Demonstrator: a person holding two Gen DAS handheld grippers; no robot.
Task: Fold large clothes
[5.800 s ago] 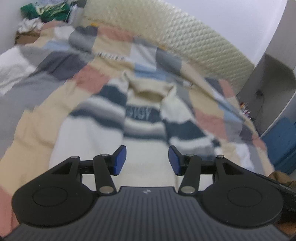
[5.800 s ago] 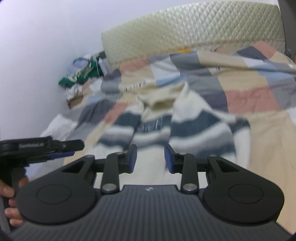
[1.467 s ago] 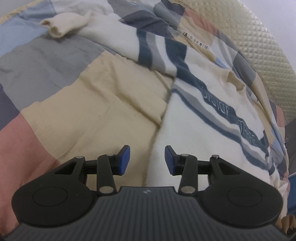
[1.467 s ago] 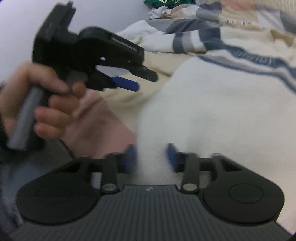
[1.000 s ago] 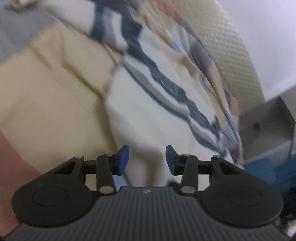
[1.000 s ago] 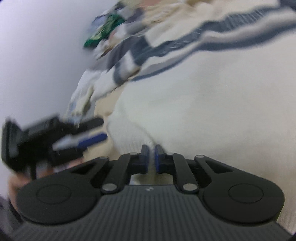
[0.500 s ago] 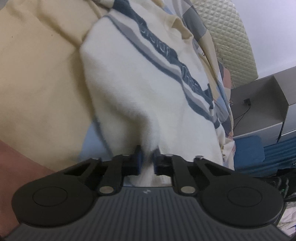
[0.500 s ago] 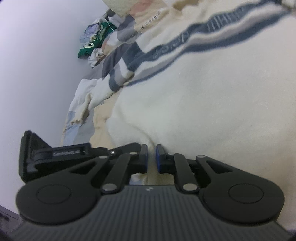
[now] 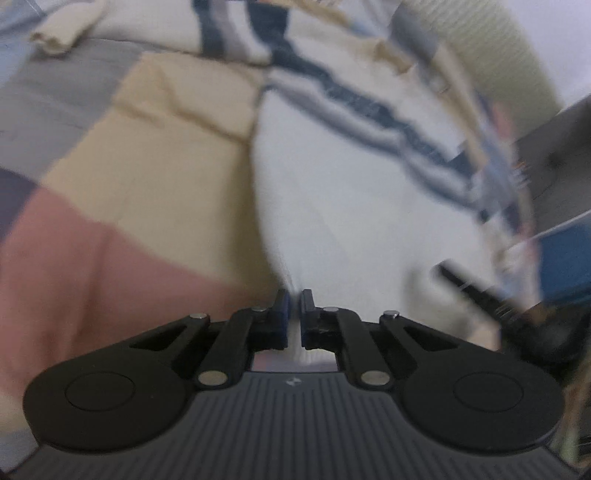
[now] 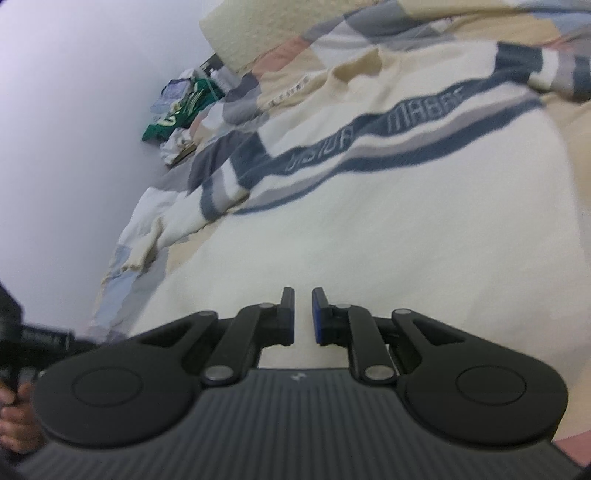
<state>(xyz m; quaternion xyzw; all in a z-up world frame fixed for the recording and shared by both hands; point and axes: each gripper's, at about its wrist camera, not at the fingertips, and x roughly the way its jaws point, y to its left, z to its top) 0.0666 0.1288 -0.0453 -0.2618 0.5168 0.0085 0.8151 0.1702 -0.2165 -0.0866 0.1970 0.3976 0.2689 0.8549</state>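
Note:
A cream sweater (image 10: pixel 388 206) with navy and grey stripes lies spread on the patchwork bed quilt (image 9: pixel 155 177); it also shows in the left wrist view (image 9: pixel 351 206). My left gripper (image 9: pixel 294 299) is shut on the sweater's bottom hem near its left corner. My right gripper (image 10: pixel 303 295) is shut on the hem farther right, the cloth pinched between its blue pads. The sweater's left sleeve cuff (image 9: pixel 62 26) lies out on the quilt. The left view is blurred by motion.
A padded headboard (image 10: pixel 258 33) stands at the far end. A pile of clothes (image 10: pixel 184 107) lies by the wall. A grey cabinet (image 9: pixel 557 147) and a blue object (image 9: pixel 565 262) stand to the right. The other gripper's black body (image 10: pixel 33 339) shows at left.
Both grippers have closed on the sweater's hem. The left gripper has since swung, so the quilt shows again at its left. The right gripper's view has shifted slightly.

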